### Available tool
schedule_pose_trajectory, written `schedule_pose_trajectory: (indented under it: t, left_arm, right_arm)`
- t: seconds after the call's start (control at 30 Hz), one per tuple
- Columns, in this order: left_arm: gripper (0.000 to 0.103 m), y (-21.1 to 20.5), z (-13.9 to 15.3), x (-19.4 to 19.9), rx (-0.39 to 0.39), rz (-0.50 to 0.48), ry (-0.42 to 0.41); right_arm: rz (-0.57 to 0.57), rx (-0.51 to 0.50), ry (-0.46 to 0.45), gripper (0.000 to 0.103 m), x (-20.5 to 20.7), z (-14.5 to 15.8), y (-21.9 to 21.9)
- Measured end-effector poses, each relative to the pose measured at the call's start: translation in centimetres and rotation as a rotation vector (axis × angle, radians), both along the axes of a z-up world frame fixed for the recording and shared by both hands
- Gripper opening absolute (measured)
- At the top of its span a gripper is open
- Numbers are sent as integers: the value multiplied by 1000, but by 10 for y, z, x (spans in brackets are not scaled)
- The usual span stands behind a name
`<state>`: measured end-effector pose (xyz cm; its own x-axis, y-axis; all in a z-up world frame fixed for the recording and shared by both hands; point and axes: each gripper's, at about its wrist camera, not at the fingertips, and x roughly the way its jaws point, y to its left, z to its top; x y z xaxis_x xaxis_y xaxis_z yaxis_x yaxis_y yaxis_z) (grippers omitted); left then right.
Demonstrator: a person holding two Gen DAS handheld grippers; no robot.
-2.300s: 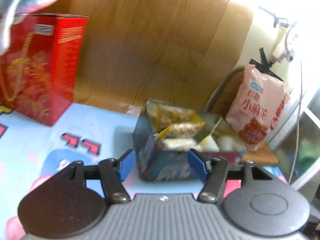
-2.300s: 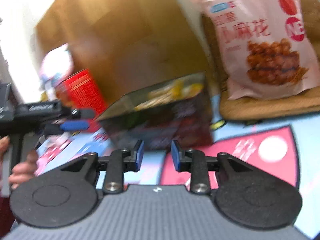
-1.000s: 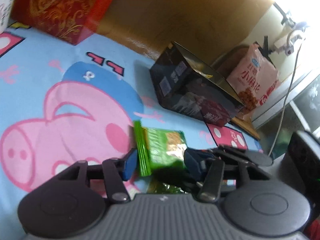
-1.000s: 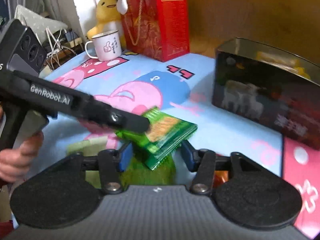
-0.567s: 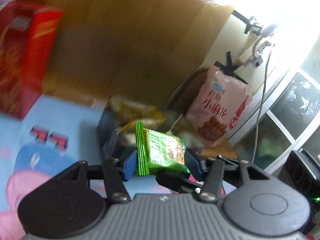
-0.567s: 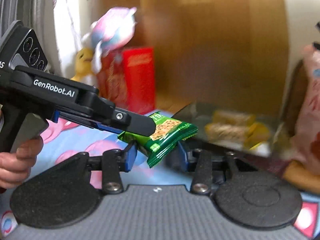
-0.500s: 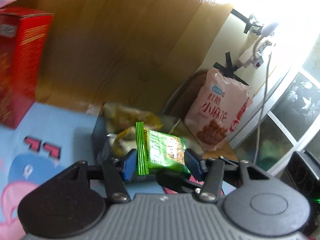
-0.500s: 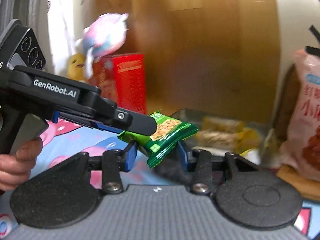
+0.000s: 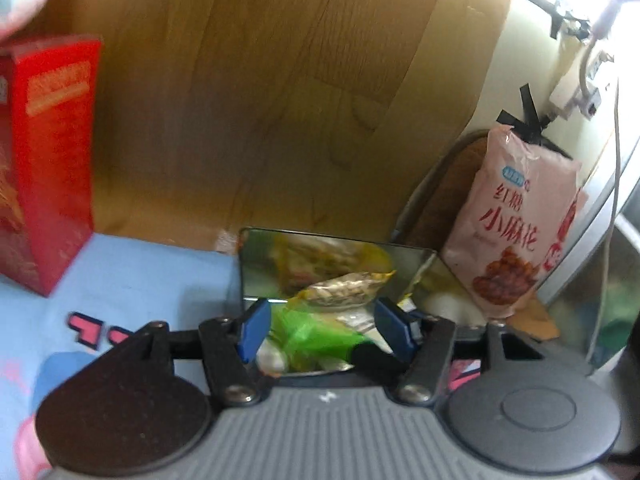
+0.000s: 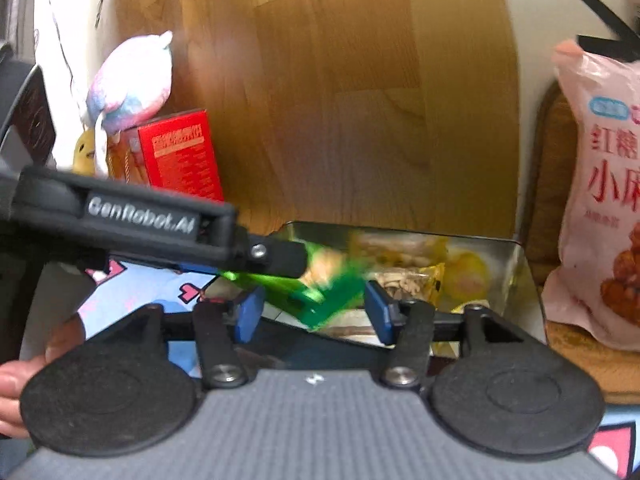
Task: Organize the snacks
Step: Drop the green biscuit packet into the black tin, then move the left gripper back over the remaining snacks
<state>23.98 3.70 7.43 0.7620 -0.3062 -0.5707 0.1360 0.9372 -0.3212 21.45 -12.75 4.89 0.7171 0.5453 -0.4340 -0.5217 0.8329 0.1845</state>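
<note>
A green snack packet (image 9: 316, 336) shows as a blur just above the open dark box (image 9: 256, 264), whose shiny inside holds several yellow and beige snack packs. My left gripper (image 9: 324, 332) is over the box's near edge with its jaws opening; the packet is between the blue pads without being pressed. In the right wrist view the same green packet (image 10: 324, 296) hangs tilted between the pads of my right gripper (image 10: 314, 316), whose jaws are also opening. The left gripper's finger (image 10: 280, 258) crosses in from the left above the packet. The box (image 10: 516, 280) sits right behind.
A red carton (image 9: 52, 160) stands at the back left with a plush toy (image 10: 132, 80) on top. A large pink snack bag (image 9: 508, 232) leans at the right of the box. A wooden board rises behind. Underneath lies a blue cartoon mat (image 9: 140, 272). A hand (image 10: 24, 376) holds the left gripper.
Both grippers carried the green packet up from the mat to above the box. Their jaws now stand wider, and the packet, sharp before, is blurred and lower between them.
</note>
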Motion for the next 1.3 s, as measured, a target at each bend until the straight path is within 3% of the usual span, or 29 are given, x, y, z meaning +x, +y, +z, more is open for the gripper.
schedule_pose_trajectory:
  t: [0.2, 0.37, 0.53, 0.73, 1.0, 1.3]
  left_arm:
    - [71, -10, 10, -44, 120, 33, -105]
    - [72, -16, 4, -75, 220, 75, -114]
    - [72, -16, -11, -101, 249, 101, -88]
    - [73, -19, -33, -123, 293, 114, -49]
    - [75, -22, -51, -139, 361, 162, -40]
    - [75, -14, -51, -140, 344, 196, -35]
  right_arm:
    - [-61, 79, -38, 58, -34, 2, -24]
    - [-127, 187, -6, 58, -70, -14, -48]
    - [-177, 267, 68, 58, -99, -35, -67]
    - [-211, 251, 99, 58, -123, -50, -78]
    - [-260, 262, 52, 58, -146, -50, -81]
    - [-278, 274, 52, 59, -148, -50, -83]
